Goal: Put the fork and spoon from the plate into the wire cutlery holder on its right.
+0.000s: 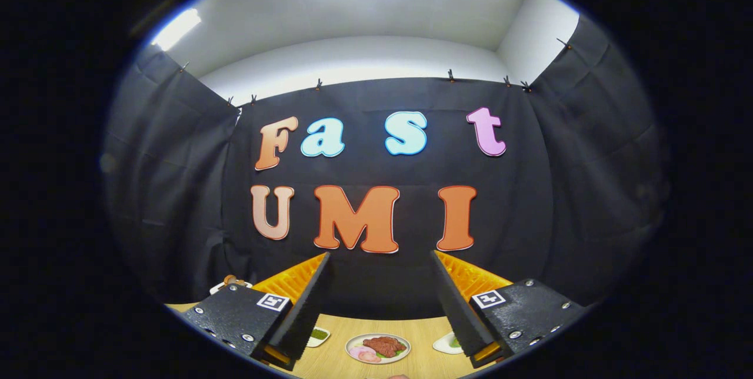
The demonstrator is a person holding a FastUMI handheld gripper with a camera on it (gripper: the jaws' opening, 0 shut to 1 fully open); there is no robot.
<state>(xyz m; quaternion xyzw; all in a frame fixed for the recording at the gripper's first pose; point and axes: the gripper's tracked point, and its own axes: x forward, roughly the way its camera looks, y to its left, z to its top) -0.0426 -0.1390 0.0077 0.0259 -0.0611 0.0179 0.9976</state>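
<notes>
My gripper (379, 261) is held high above a wooden table (341, 361) and stands open, nothing between its fingers. Below and between the fingers lies a round plate (377, 348) with a piece of meat and garnish on it. No fork, spoon or wire cutlery holder can be made out.
A small white dish with green food (317, 336) lies by the left finger, and another small white dish (448, 343) by the right finger. A white dish with a brown thing on it (230, 282) sits beyond the left finger. Black cloth walls close the booth on three sides.
</notes>
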